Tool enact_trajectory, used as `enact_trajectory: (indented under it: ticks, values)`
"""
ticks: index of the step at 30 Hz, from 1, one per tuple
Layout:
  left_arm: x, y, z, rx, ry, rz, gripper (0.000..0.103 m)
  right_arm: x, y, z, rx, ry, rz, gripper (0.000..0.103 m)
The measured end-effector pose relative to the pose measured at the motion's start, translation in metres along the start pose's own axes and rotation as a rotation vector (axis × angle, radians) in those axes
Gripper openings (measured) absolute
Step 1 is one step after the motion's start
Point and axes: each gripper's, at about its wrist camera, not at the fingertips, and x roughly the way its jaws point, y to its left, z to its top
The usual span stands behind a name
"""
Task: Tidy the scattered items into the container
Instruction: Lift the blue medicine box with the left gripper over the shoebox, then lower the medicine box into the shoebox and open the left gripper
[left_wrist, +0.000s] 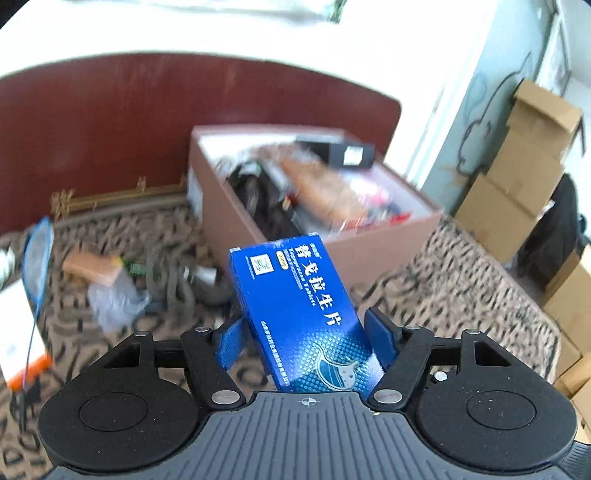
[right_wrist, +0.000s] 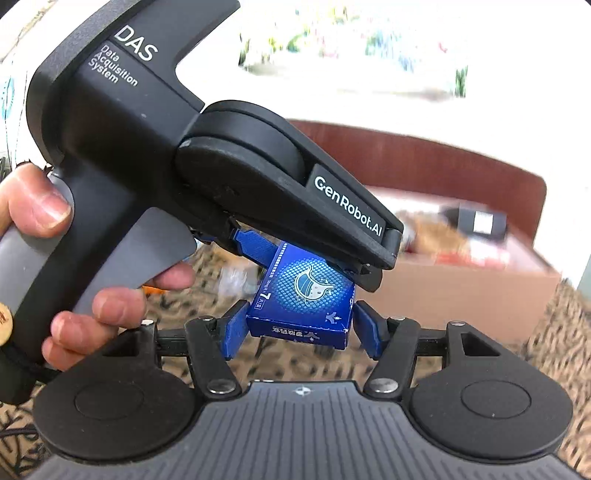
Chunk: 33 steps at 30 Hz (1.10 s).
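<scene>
A blue medicine box with white Chinese print is held in my left gripper, raised above the patterned bed cover. The brown cardboard box, open and filled with several items, stands just beyond it. In the right wrist view the left gripper's black body fills the upper left, its blue fingers clamped on the same blue box. My right gripper sits at the box's near end, its blue pads just beside the box's two sides; contact is unclear.
On the patterned cover left of the container lie a tan packet, clear plastic wrap, a dark cord and a white-orange box. A red headboard is behind. Cardboard cartons stack at right.
</scene>
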Motion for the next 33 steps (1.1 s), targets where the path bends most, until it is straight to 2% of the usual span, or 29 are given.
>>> enact_trajectory:
  ticks: [9,15,21,28,31,33]
  values:
    - [0.009,-0.007,0.066,0.07,-0.121,-0.013,0.078,0.038,-0.022,0.046,-0.087,-0.11,-0.06,0.066]
    - [0.047,0.011,0.114,0.044,-0.109,-0.055,0.078,0.085,-0.051,0.074,-0.058,-0.11,-0.056,0.066]
    - [0.094,0.036,0.148,0.02,-0.095,-0.061,0.079,0.141,-0.071,0.092,-0.067,-0.07,-0.047,0.066]
    - [0.15,0.074,0.166,-0.03,-0.051,-0.047,0.08,0.208,-0.086,0.098,-0.08,0.012,-0.007,0.066]
    - [0.166,0.084,0.17,-0.017,-0.041,-0.02,0.082,0.234,-0.086,0.1,-0.091,0.053,0.011,0.066]
    - [0.174,0.09,0.173,-0.004,-0.031,0.002,0.09,0.25,-0.089,0.105,-0.074,0.118,0.034,0.067]
